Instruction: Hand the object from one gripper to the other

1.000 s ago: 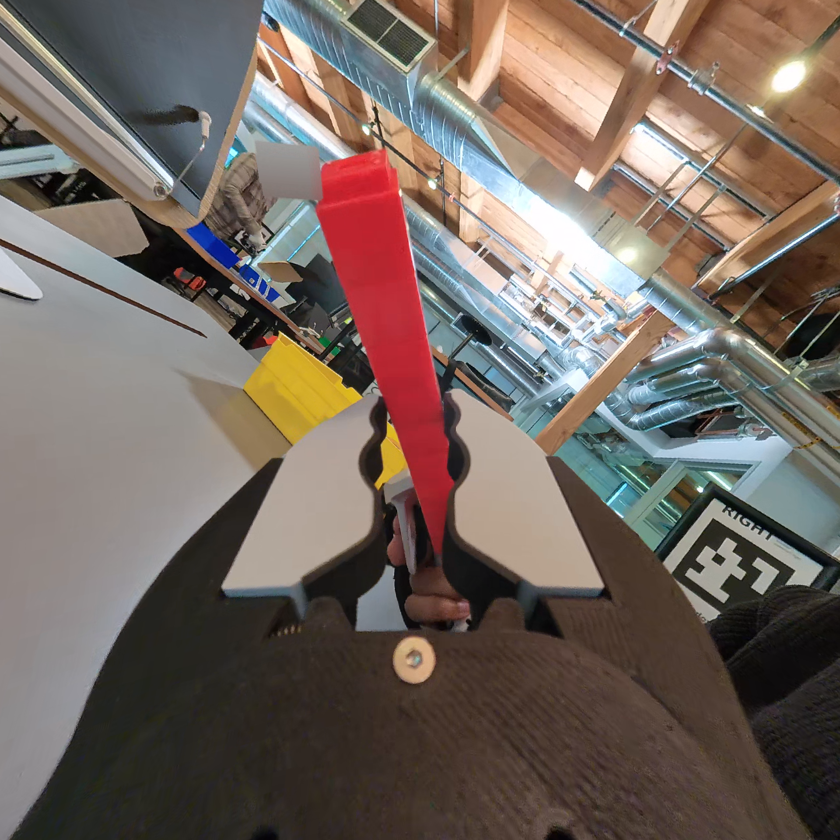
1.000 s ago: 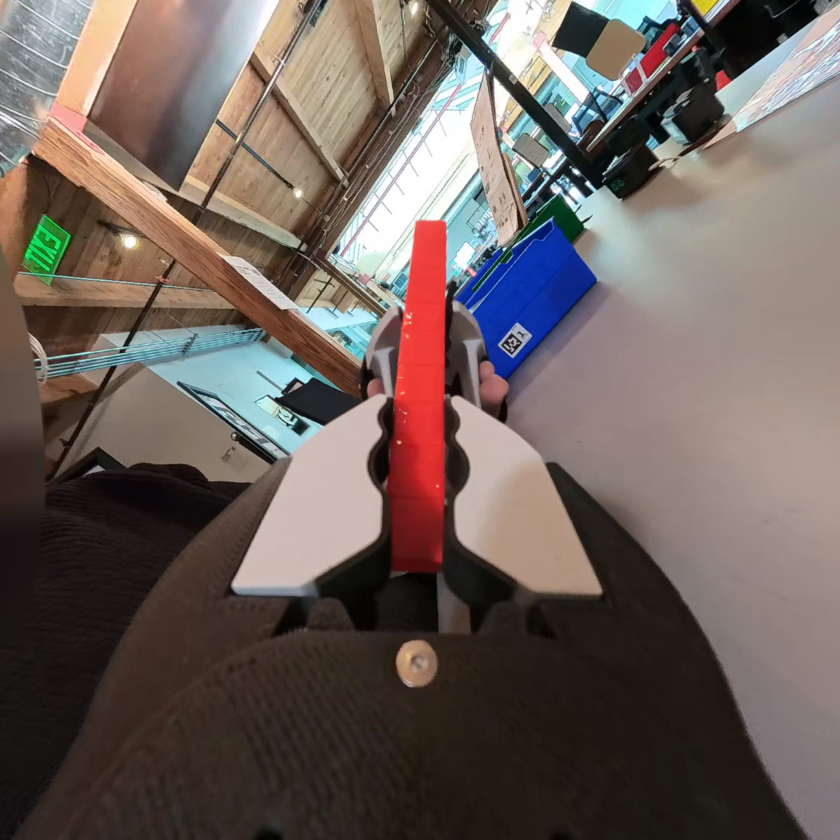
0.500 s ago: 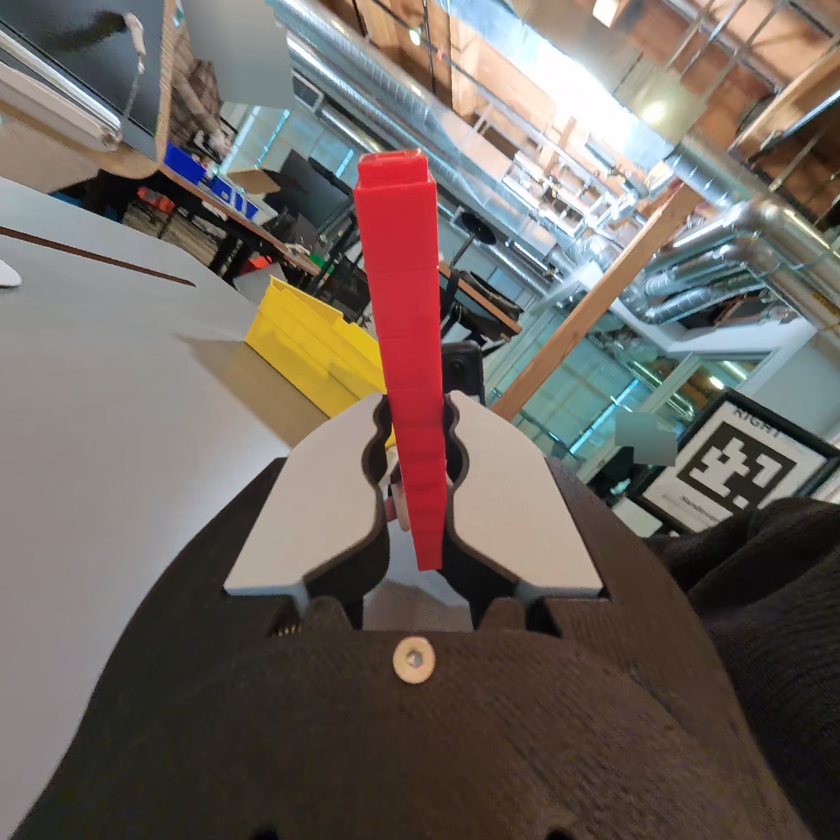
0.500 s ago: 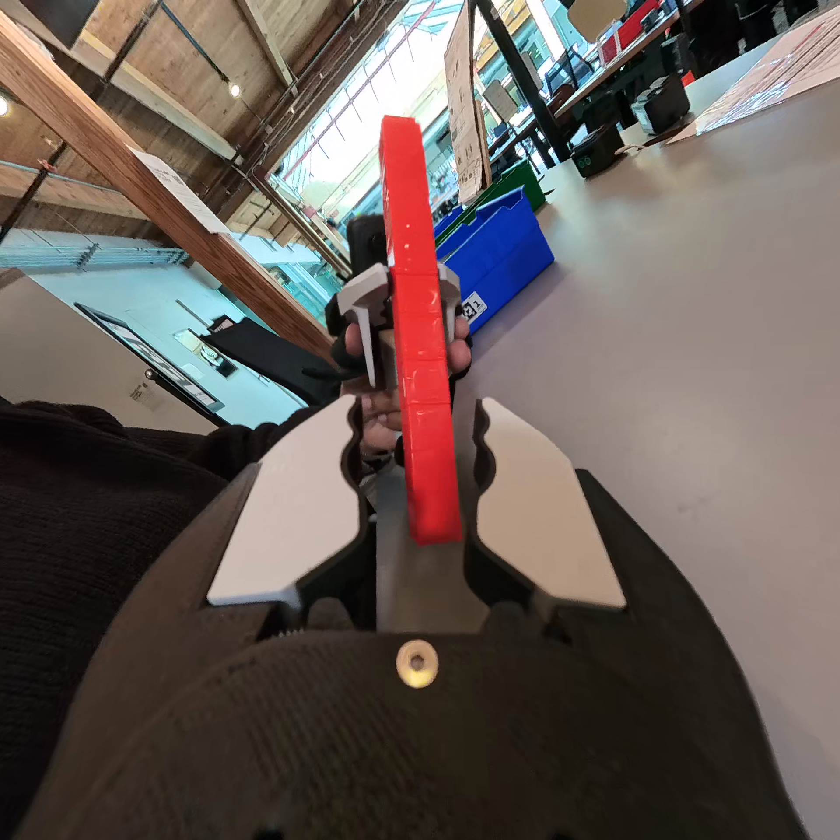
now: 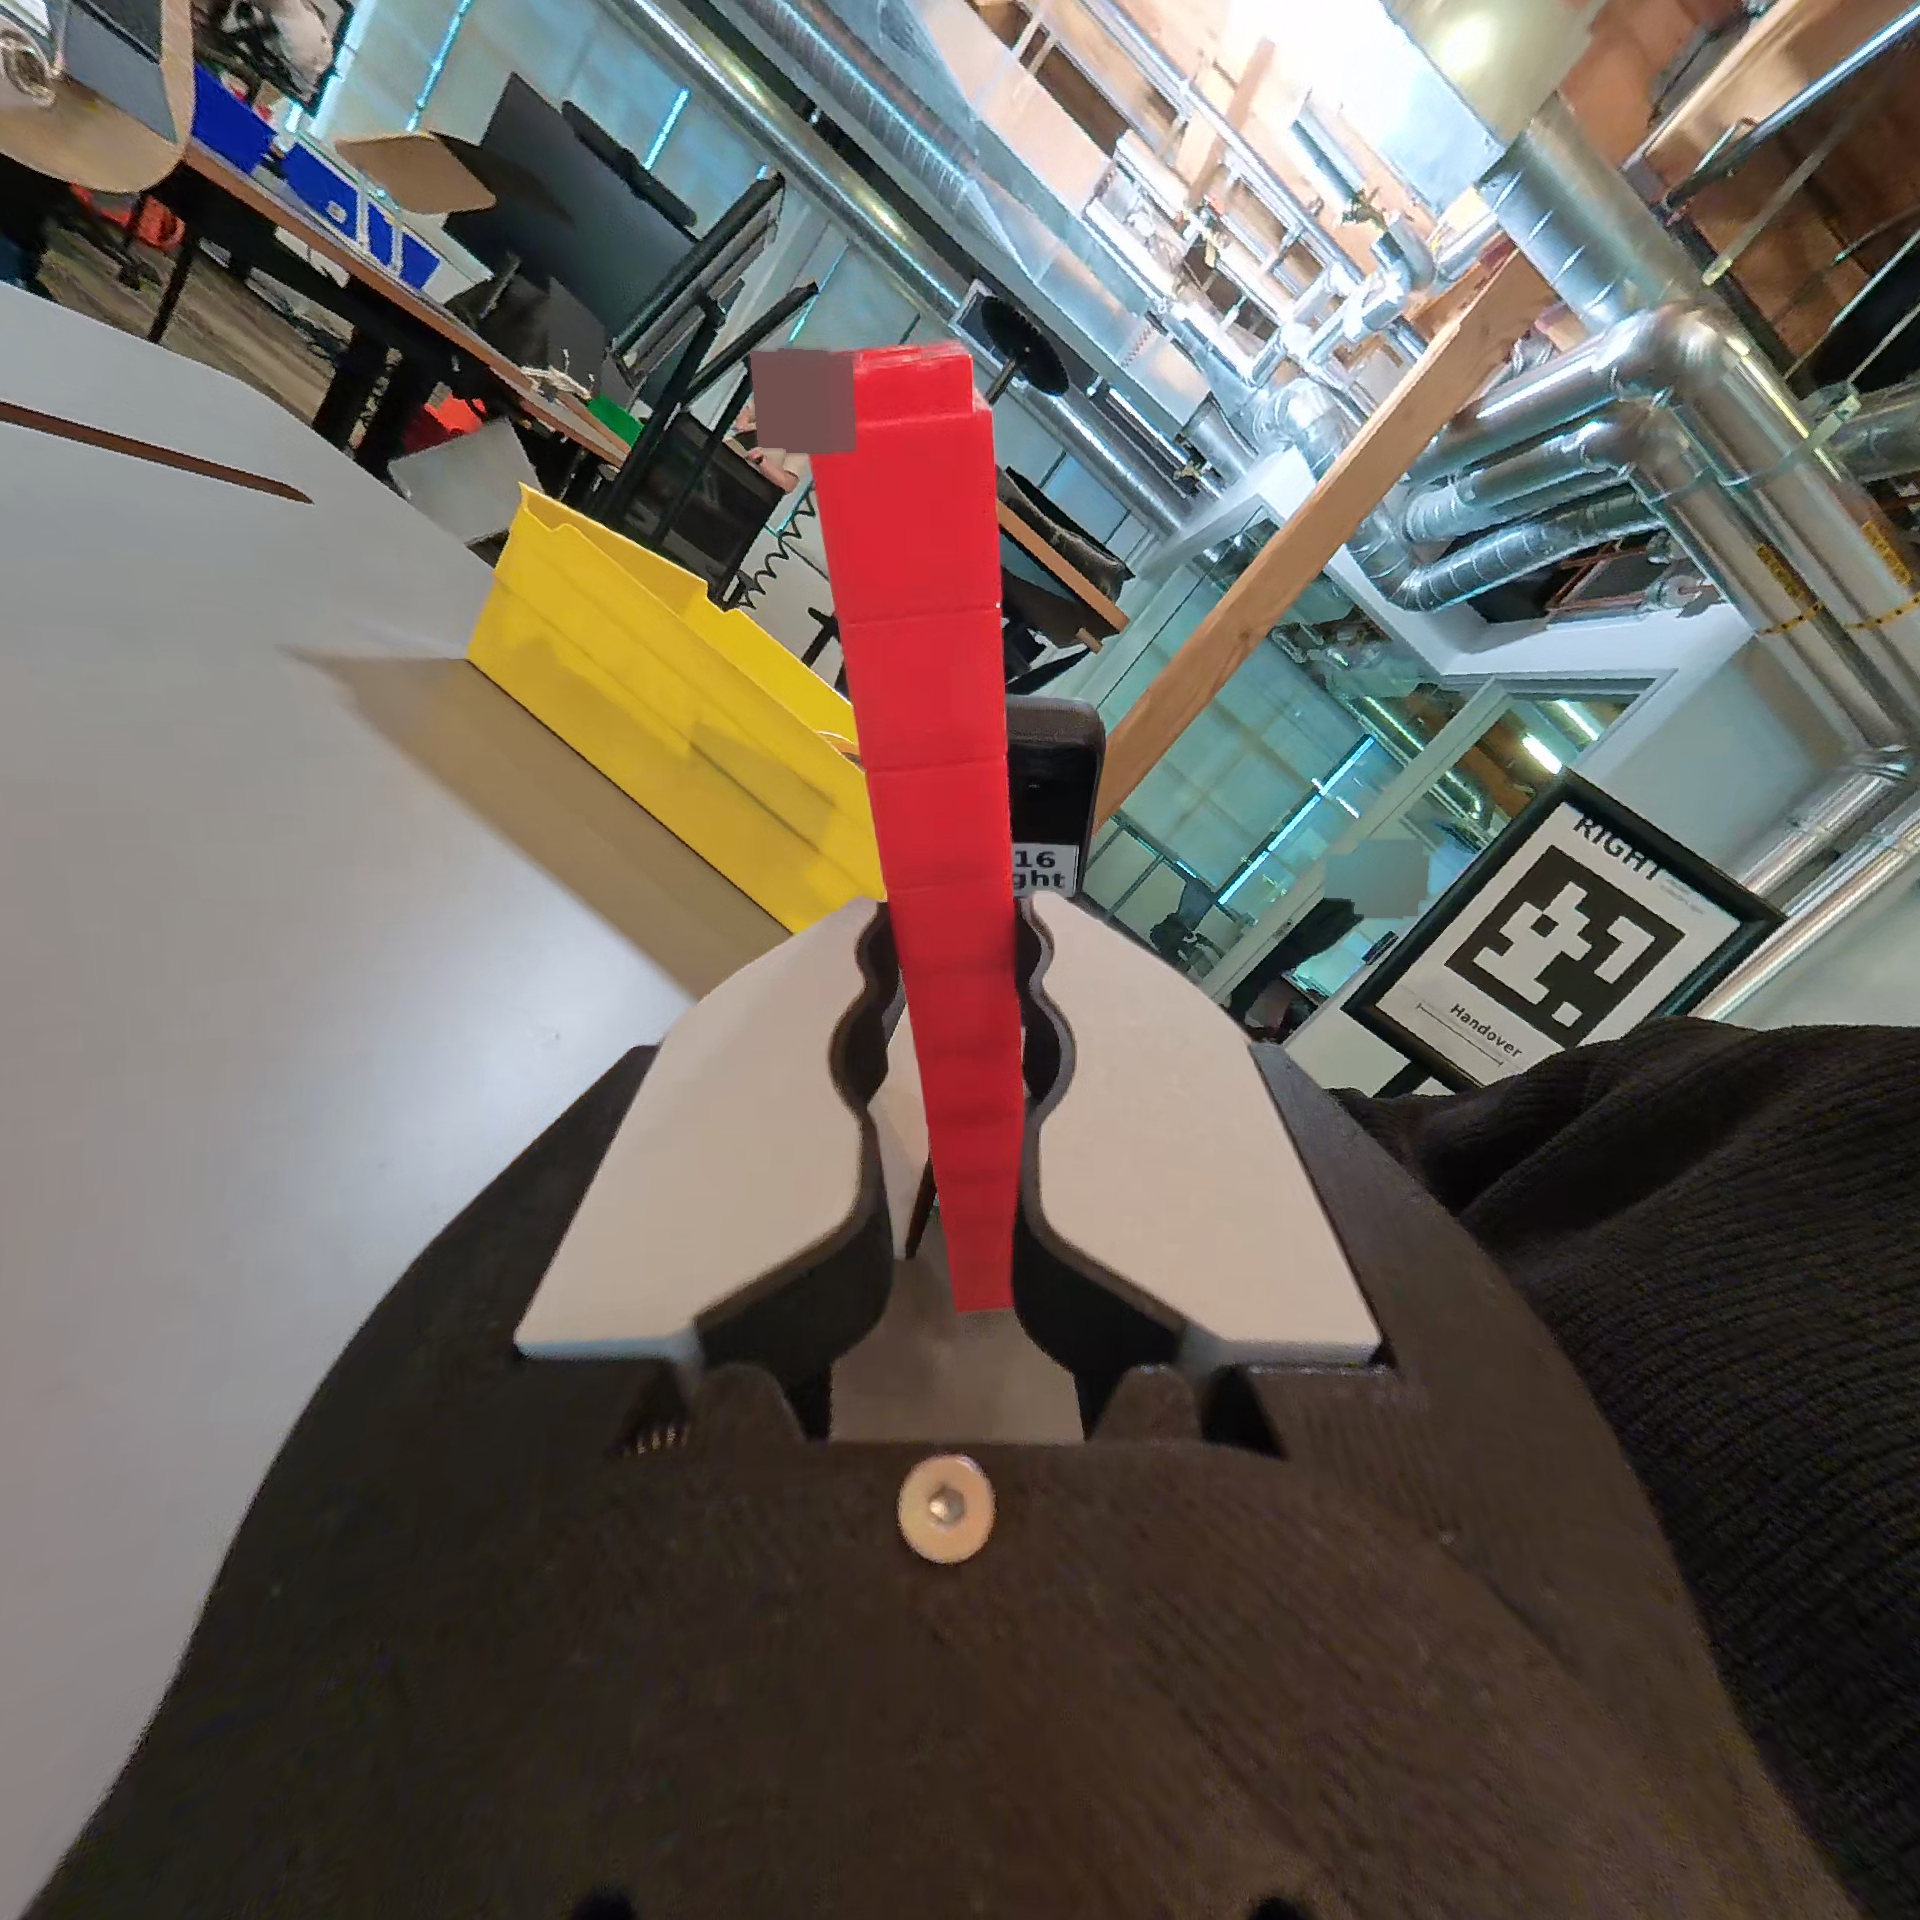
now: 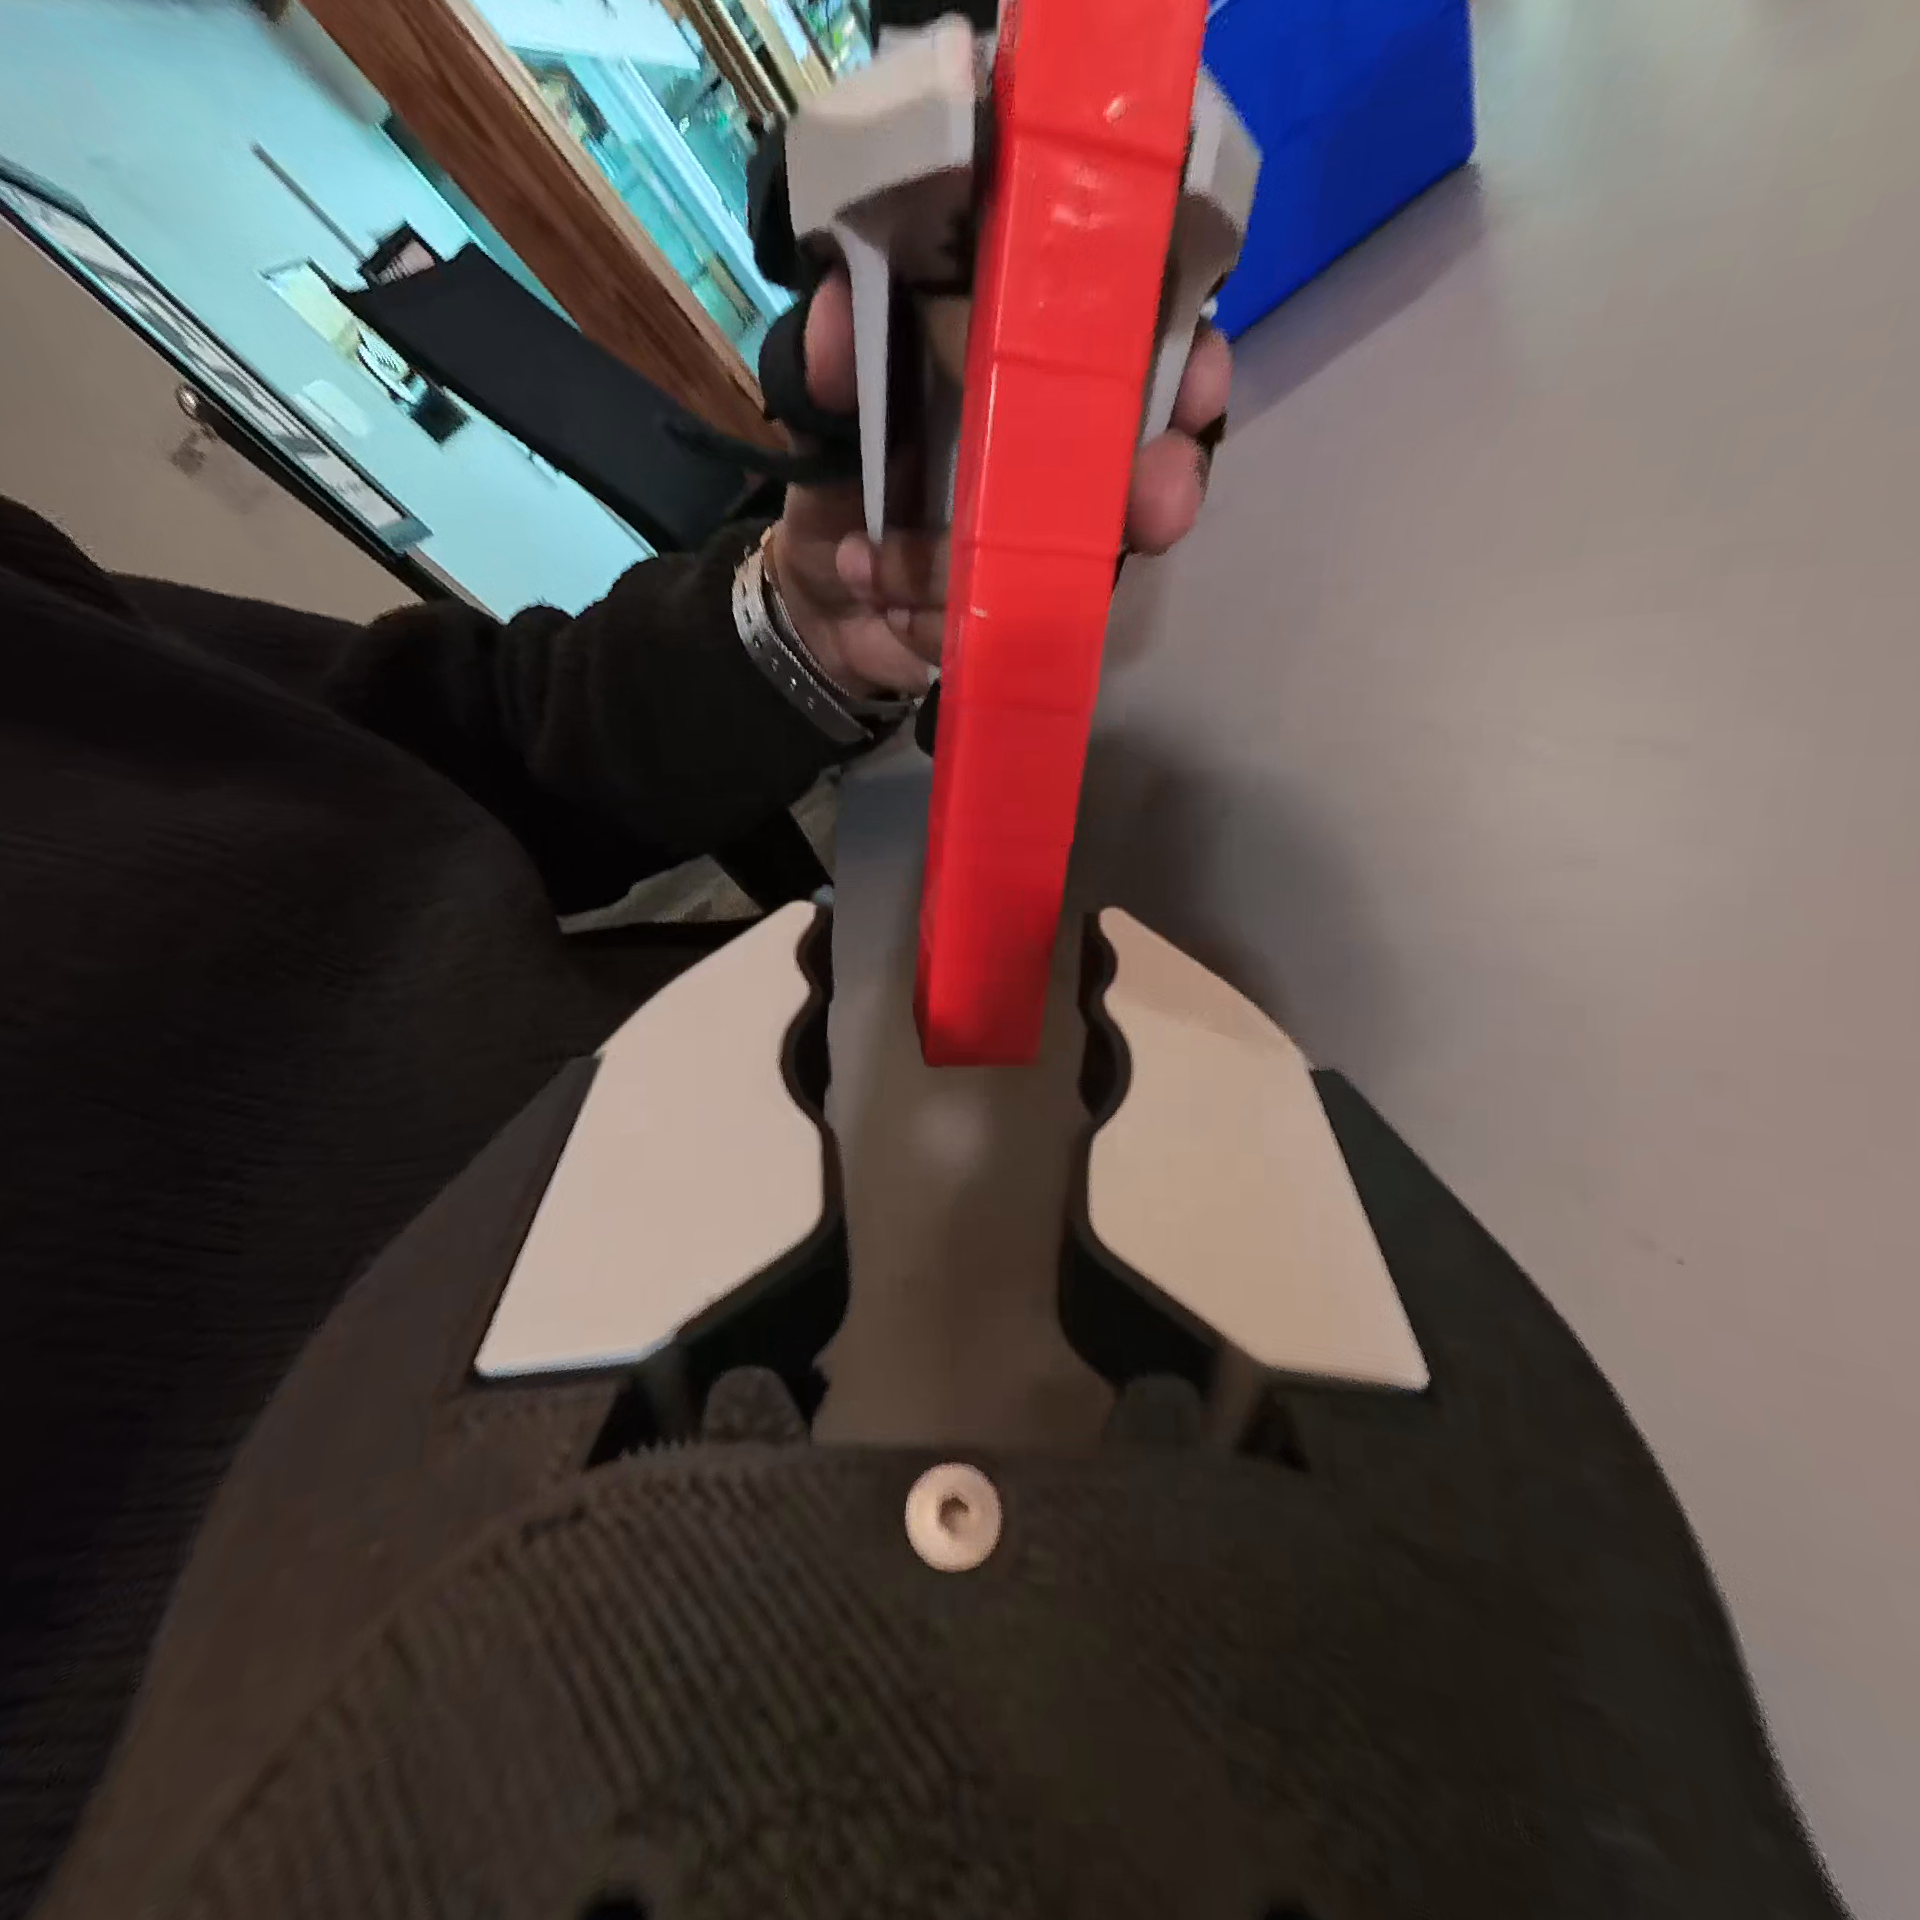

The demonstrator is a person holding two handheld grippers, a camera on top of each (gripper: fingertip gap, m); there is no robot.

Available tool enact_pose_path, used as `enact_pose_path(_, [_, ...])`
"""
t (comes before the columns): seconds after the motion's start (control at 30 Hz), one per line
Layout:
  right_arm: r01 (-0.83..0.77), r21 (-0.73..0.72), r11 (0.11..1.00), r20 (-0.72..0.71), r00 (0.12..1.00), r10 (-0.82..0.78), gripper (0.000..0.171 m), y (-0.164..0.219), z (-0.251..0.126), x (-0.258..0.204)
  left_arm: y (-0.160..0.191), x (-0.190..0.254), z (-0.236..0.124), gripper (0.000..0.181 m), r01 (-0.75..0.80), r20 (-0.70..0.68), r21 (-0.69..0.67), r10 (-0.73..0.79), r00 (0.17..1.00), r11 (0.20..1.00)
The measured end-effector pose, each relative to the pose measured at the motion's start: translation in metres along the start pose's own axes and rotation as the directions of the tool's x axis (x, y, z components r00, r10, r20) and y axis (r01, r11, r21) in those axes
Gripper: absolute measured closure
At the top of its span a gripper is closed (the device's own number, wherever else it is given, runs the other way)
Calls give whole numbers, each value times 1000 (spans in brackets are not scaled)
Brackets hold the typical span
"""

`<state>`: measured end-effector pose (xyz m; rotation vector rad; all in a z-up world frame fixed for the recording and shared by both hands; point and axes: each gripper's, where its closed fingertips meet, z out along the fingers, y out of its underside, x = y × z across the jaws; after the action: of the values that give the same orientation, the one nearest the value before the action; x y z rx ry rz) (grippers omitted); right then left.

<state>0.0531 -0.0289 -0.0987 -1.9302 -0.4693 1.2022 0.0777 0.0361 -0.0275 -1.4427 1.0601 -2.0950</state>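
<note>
Left wrist view: left gripper [image 5: 954,1039] jaws clamped on the red bar [image 5: 925,790], pinching its lower part; bar stands up out of the fingers, tilted slightly left. Yellow bin [image 5: 665,707] sits on the grey bench [image 5: 260,935] near its far edge, behind the bar. Part of a black device [image 5: 1055,790] shows just behind the bar. Framed marker sign [image 5: 1558,945] at right, black sleeve [image 5: 1662,1247] at lower right.

Right wrist view: right gripper [image 6: 956,997] jaws spread apart, gap on both sides of the bar [image 6: 1039,520]; bar's near end hangs between the fingertips, no contact seen. Farther up, the left gripper [image 6: 1039,208] grips the bar, held by a hand [image 6: 883,520]. Blue bin [image 6: 1340,135] on the bench [image 6: 1558,831] behind. Slight blur.
</note>
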Motion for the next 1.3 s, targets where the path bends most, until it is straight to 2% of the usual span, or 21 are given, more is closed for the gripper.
enact_pose_path(0.23, [40, -85, 996, 15, 999, -39, 133, 16, 17, -9, 1, 10, 3, 160, 24, -52, -9, -24, 998, 1000])
enact_pose_path(0.43, [41, -87, 995, 29, 999, -39, 137, 17, 18, -12, 6, 15, 6, 160, -18, -58, -50, 15, 998, 999])
enact_pose_path(0.6, [29, -68, 997, 48, 999, -26, 145, 13, 17, -14, 3, 17, 5, 160, -9, -71, -32, 7, 997, 999])
enact_pose_path(1.1, [52, -77, 996, 39, 998, -49, 148, 13, 18, -16, 1, 24, 6, 159, -55, -86, -22, 53, 995, 998])
enact_pose_path(1.3, [67, 30, 997, 34, 997, -68, 148, -6, 11, -19, -6, 23, 9, 117, -89, -25, 37, 90, 996, 995])
